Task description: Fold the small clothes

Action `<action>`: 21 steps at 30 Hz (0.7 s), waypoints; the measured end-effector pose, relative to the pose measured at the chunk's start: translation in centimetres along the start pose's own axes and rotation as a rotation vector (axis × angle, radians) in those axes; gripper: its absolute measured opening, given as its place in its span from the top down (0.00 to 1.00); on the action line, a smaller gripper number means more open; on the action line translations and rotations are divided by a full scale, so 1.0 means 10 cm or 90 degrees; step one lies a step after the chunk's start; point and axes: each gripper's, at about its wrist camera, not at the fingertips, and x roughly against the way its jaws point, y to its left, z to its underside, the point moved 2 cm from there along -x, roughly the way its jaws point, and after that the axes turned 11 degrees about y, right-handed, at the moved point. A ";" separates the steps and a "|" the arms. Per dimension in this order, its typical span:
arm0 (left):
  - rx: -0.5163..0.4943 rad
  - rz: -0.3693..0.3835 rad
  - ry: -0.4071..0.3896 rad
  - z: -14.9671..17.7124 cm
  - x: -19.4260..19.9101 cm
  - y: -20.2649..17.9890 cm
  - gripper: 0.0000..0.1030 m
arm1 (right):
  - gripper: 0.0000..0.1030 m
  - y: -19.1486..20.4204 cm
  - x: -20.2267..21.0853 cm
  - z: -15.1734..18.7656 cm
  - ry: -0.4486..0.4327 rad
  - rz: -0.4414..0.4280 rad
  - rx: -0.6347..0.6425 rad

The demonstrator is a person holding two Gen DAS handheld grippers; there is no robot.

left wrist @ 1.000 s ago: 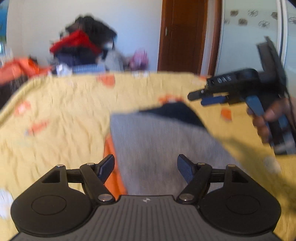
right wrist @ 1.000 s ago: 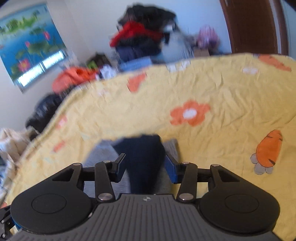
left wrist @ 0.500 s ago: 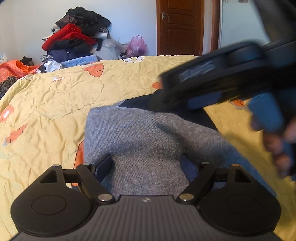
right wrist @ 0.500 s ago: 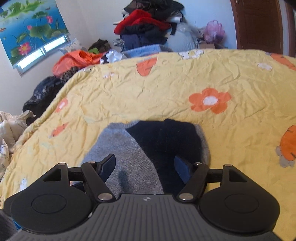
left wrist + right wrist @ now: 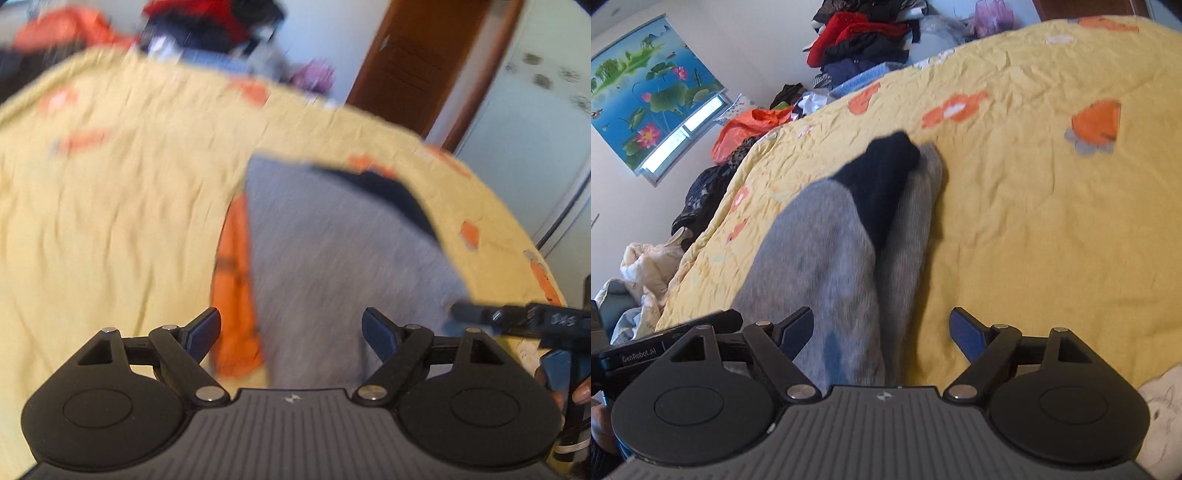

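You are in a home bedroom: a bed under a yellow quilt (image 5: 1015, 229) printed with orange flowers, heaped clothes (image 5: 864, 33) beyond its far edge, a lotus-pond picture (image 5: 646, 99) on the wall, and a brown wooden door (image 5: 417, 62).

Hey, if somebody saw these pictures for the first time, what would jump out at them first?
Probably the grey and navy knit garment, lying folded lengthwise in the middle of the yellow bedspread with its orange flower and carrot prints. Next, the right gripper, its jaws opening right over the garment's near end, with nothing pinched. Beyond the bed, a pile of clothes heaps against the wall beside a lotus picture.
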 end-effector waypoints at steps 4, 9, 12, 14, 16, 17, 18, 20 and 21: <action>-0.005 0.091 0.035 0.08 -0.04 -0.07 0.32 | 0.36 0.15 -0.10 0.03 0.038 -0.043 0.019; -0.048 0.043 0.050 0.09 -0.11 -0.22 0.65 | 0.75 0.30 -0.13 0.03 0.071 0.030 0.124; -0.069 0.028 0.046 0.11 -0.09 -0.21 0.68 | 0.74 0.28 -0.10 0.07 0.062 0.066 0.166; -0.096 -0.017 0.029 0.17 -0.04 -0.28 0.61 | 0.62 0.32 -0.09 0.11 0.053 0.077 0.167; -0.126 -0.069 -0.002 0.26 0.12 -0.37 0.45 | 0.44 0.41 -0.01 0.17 0.038 0.103 0.155; -0.145 -0.088 -0.025 0.33 0.22 -0.42 0.27 | 0.35 0.45 0.07 0.22 0.026 0.111 0.150; -0.157 -0.107 -0.053 0.40 0.32 -0.46 0.19 | 0.28 0.50 0.18 0.28 0.002 0.112 0.149; -0.150 -0.140 -0.089 0.55 0.43 -0.50 0.08 | 0.09 0.55 0.36 0.42 -0.049 0.128 0.132; -0.149 -0.145 -0.088 0.61 0.42 -0.51 0.08 | 0.05 0.56 0.42 0.51 -0.072 0.147 0.123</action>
